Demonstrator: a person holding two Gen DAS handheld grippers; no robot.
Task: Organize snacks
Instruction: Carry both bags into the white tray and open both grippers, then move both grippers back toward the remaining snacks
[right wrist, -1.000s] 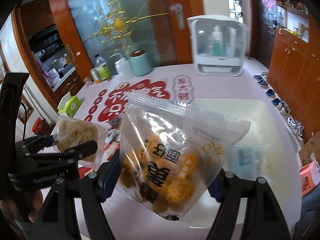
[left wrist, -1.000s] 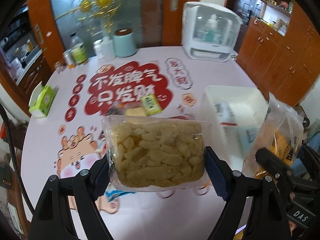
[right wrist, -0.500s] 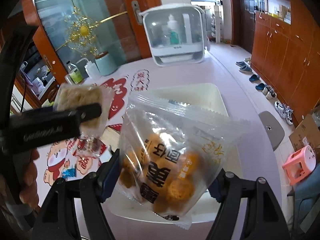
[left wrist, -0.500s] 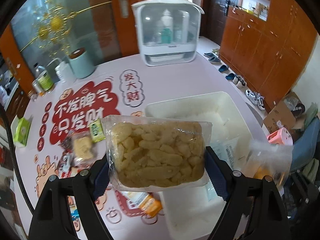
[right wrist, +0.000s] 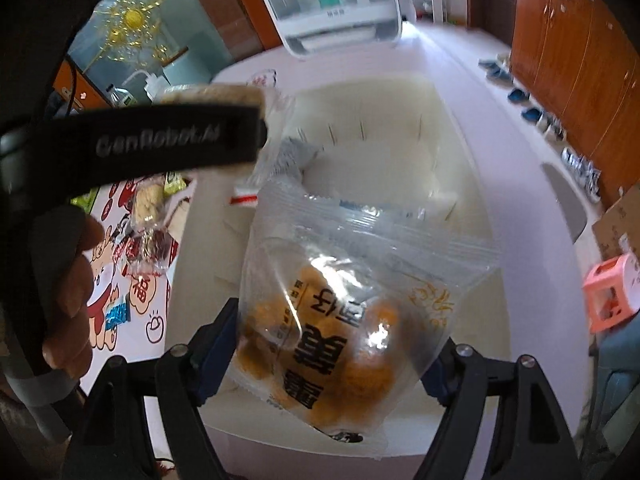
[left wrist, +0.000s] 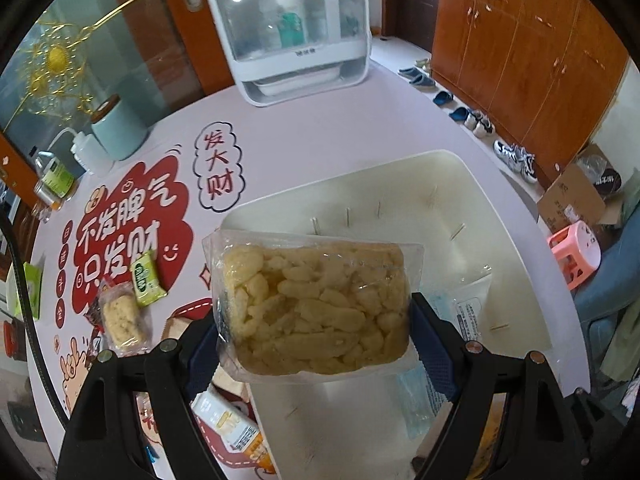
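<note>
On the far left of the pink round table [left wrist: 320, 136], printed with red Chinese slogans, loose snacks lie in a cluster: a small clear pack of pale puffed rice cake [left wrist: 120, 316] and, just beside it, a green foil sachet [left wrist: 145, 280].

The left gripper [left wrist: 314, 332] hangs above the near left edge of the white rectangular plastic bin [left wrist: 472, 184]. Its blue-padded fingers [left wrist: 204, 354] are clamped on a clear rectangular bag of pale yellow puffed sticks [left wrist: 312, 304]. The bag sits square between them, one pad pressed to each short side, with its upper half standing clear above the fingertips. In the right wrist view this same gripper crosses the upper left as a black bar, the person's hand [right wrist: 76, 284] wrapped round its handle.

Further right, the right gripper [right wrist: 332, 364] points down into the bin. Its jaws are opening, with a clear crinkled bag of orange-brown round snacks with black characters [right wrist: 340, 332] between them. The bag's lower left side still lies against the left pad [right wrist: 218, 354]; on the right side the film overlaps the pad, and contact there cannot be told. The bag's serrated top leans away over the bin's floor.

At the table's far edge stands a white cabinet with a clear domed door [left wrist: 296, 28].
</note>
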